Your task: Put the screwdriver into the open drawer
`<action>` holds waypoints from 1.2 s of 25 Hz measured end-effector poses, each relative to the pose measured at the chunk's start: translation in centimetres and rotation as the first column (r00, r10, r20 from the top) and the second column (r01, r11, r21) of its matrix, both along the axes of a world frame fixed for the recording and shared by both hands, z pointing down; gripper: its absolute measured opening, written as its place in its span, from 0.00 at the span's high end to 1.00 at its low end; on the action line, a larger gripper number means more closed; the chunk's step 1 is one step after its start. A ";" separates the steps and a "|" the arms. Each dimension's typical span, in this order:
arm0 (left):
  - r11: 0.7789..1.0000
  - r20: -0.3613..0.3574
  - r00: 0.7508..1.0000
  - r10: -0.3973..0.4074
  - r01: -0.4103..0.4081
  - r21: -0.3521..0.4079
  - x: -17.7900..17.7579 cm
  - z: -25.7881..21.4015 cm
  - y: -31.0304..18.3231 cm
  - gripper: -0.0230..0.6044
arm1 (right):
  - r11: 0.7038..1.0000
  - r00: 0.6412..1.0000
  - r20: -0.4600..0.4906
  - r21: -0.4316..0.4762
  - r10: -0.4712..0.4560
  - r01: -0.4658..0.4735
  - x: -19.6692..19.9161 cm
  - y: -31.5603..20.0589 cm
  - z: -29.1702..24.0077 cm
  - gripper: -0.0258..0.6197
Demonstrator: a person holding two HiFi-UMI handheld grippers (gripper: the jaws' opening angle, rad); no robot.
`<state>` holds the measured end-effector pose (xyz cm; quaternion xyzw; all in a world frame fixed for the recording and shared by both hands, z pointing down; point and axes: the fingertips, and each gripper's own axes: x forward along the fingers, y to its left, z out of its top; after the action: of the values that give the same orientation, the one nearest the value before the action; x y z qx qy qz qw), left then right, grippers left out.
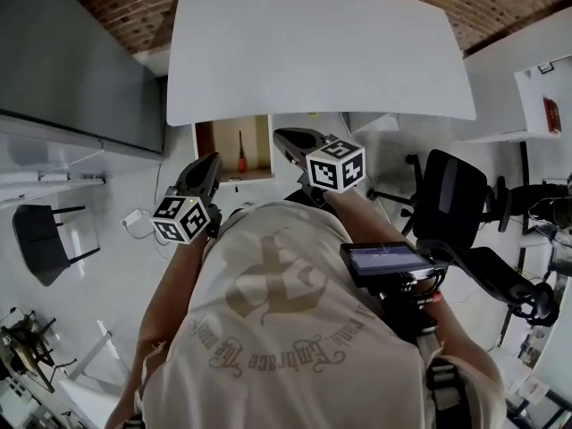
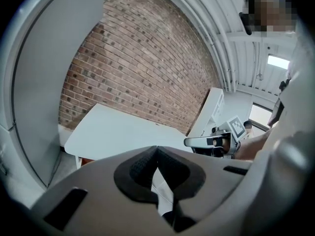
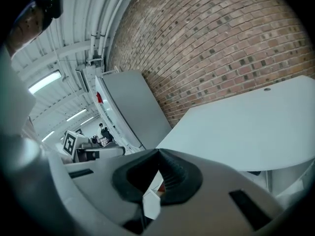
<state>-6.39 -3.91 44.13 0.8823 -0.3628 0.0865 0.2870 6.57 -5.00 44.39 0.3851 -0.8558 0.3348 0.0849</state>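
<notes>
In the open drawer [image 1: 207, 141], tucked under the white desk [image 1: 322, 52] at upper centre of the head view: the screwdriver [image 1: 241, 153], red handle toward the bottom edge; not seen clearly from either gripper view. Just below the drawer, left tool [image 1: 213, 160] and right tool [image 1: 280, 137], well apart; both empty, jaws pressed together. From the left gripper view: closed pads, desk, brick wall [image 2: 147, 68], right tool at centre right; from the right gripper view: left tool at lower left.
</notes>
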 end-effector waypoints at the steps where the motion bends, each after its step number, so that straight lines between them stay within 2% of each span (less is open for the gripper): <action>1: 1.000 -0.002 1.000 -0.001 0.001 0.004 0.1 -0.1 0.2 0.93 | 1.000 1.000 -0.006 0.003 -0.005 0.005 0.1 0.3 0.0 0.92; 6: 1.000 -0.007 1.000 -0.002 0.002 0.011 0.6 -0.3 1.1 0.93 | 0.999 0.999 -0.021 0.007 -0.032 0.033 0.5 1.5 0.1 0.92; 16: 0.999 0.021 0.999 -0.049 0.049 -0.013 -1.1 0.2 2.7 0.93 | 0.998 0.998 -0.006 -0.006 -0.063 0.063 -0.4 1.9 1.0 0.92; 30: 0.999 0.027 0.999 -0.030 0.031 -0.030 -0.9 0.8 4.2 0.93 | 0.996 0.995 -0.021 -0.005 -0.093 0.093 -1.3 2.8 1.5 0.92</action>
<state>-7.25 0.25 44.97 0.8711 -0.3787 0.0992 0.2966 5.31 -2.18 45.93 0.3484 -0.8710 0.3283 0.1103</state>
